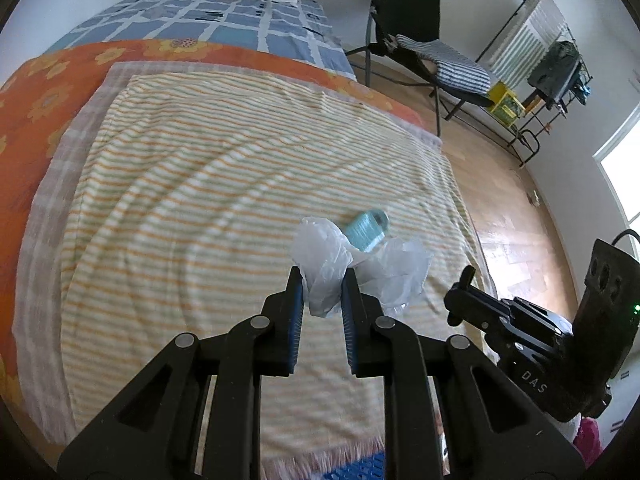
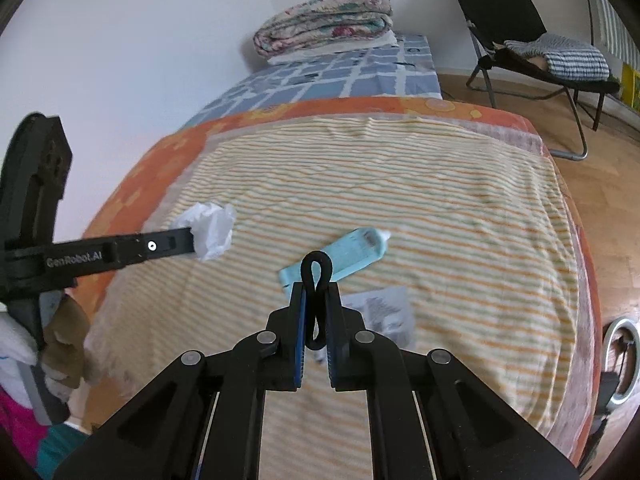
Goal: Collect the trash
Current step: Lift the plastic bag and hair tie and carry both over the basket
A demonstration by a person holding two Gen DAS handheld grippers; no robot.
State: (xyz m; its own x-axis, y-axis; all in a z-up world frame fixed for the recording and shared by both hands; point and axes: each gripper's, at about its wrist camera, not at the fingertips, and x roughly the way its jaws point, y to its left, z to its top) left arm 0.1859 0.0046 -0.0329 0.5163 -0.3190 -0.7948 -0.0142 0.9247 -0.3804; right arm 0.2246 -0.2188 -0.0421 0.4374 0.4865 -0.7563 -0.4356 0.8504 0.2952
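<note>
Two pieces of trash are held. In the left view, a white bag (image 1: 324, 276) is pinched by the left gripper (image 1: 322, 280) at center. In the right view, a black loop (image 2: 317, 280) is clamped by the right gripper (image 2: 317, 292); the blue tube (image 2: 340, 260) lies mid-frame on the striped blanket (image 2: 460, 220), likely picked next.

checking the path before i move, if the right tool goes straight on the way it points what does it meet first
Most likely the light blue tube lying on the striped blanket, right beyond the black loop the right tool holds. Depth is unclear, so it may pass just above.
</note>
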